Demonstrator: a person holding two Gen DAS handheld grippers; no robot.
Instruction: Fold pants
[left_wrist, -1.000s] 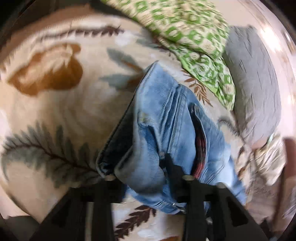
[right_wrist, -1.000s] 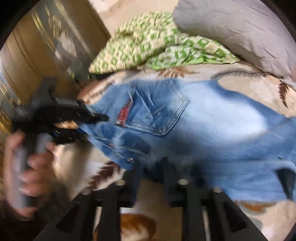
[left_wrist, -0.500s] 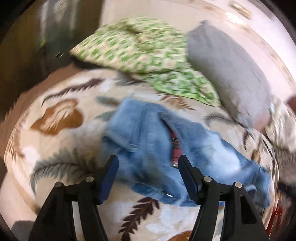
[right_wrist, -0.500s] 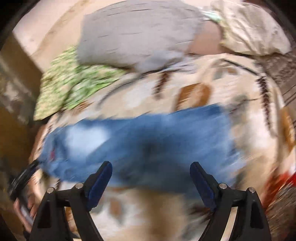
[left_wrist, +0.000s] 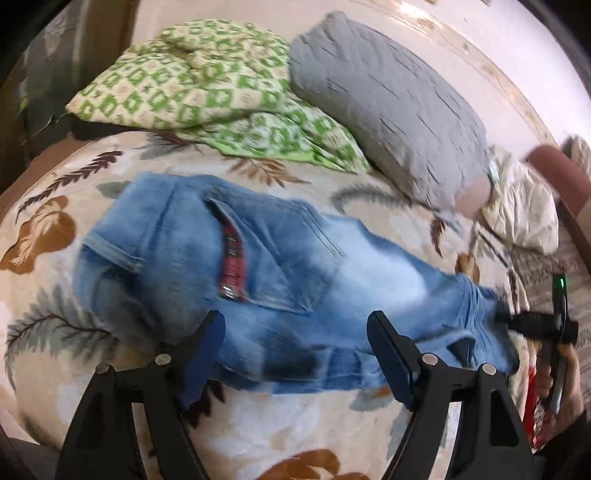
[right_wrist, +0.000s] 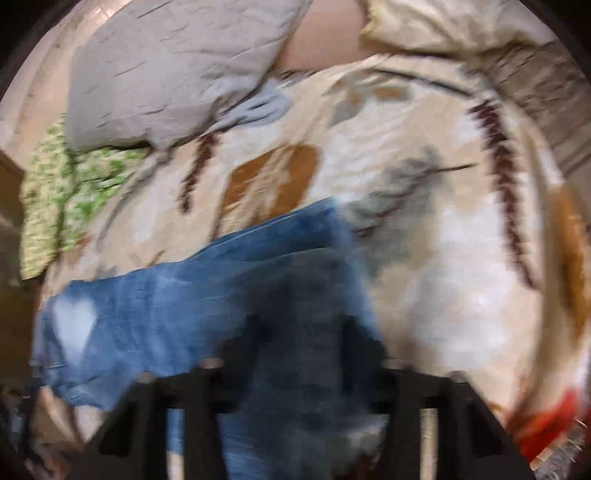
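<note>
A bed covered by a cream blanket (left_wrist: 92, 206) printed with brown and grey-green leaves fills both views, the jeans (left_wrist: 258, 269) lying stretched across its middle. Beyond the jeans, at the head of the bed, a green-and-cream patterned pillow (left_wrist: 192, 81) rests beside a grey pillow (left_wrist: 388, 96), with a crumpled cream cloth (left_wrist: 524, 218) just past the grey one. Dark wood panelling shows behind the patterned pillow. The jeans lie back pocket up, a red plaid lining showing at the waist.

The left gripper (left_wrist: 295, 354) hovers over the near edge of the jeans, jaws spread wide and holding nothing; a second ago they were pinching the bunched waistband, and the jeans, then gathered in a heap, are now laid out long on the blanket. The right gripper (right_wrist: 299, 373) sits low over the leg end of the jeans (right_wrist: 207, 302); its own view is heavily blurred and I cannot tell whether the jaws are spread or pinching denim. In the left view the right gripper (left_wrist: 532, 325) meets the leg end, far from the patterned pillow.
</note>
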